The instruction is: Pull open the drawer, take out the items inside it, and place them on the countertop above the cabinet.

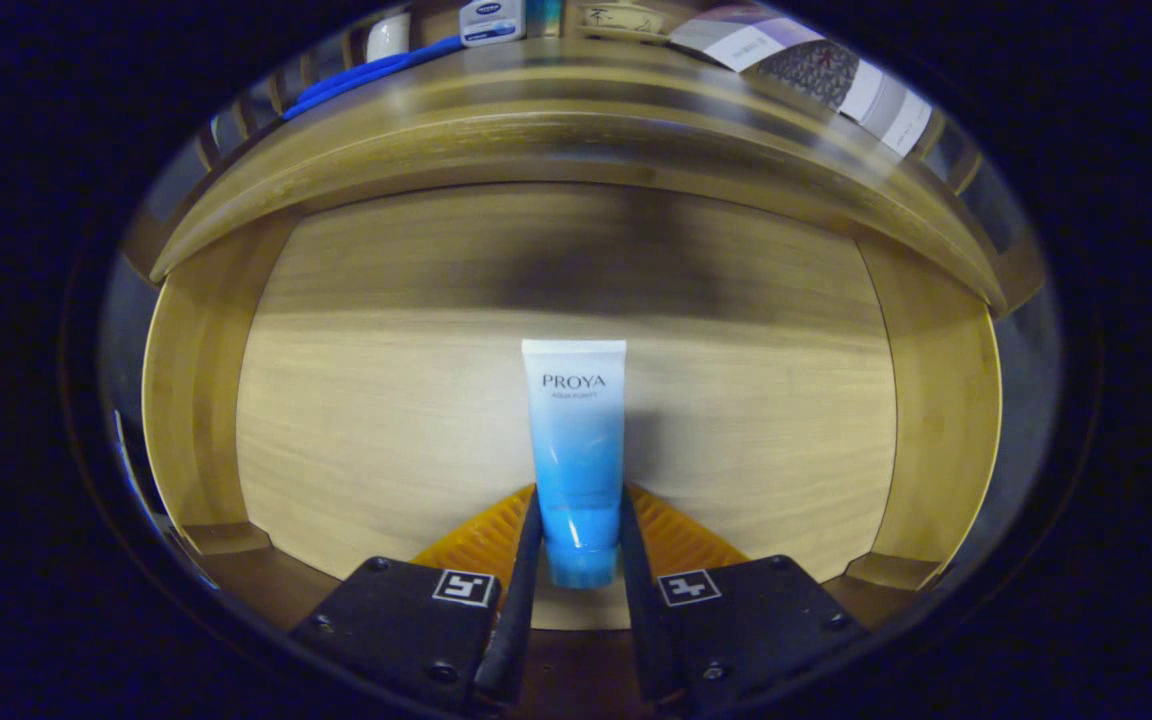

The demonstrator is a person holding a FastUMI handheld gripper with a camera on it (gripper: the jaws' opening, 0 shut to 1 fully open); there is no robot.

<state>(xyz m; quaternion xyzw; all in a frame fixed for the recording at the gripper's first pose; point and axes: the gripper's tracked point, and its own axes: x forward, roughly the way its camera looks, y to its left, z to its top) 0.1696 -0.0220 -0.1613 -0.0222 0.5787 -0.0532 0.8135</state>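
Note:
A blue and white tube [576, 440] lies lengthwise inside the open wooden drawer [386, 400], its cap end toward me. My gripper [579, 535] is shut on the tube, both fingers pressing on its lower blue part near the cap. The tube's flat white end points away from the fingers toward the back of the drawer. Beyond the drawer's back, the cabinet's wooden countertop edge [576, 120] curves across.
The drawer's side walls [186, 390] stand left and right of the fingers. On the countertop beyond lie a blue cord [366, 75], a small blue and white box [492, 20] and a patterned packet [816, 70].

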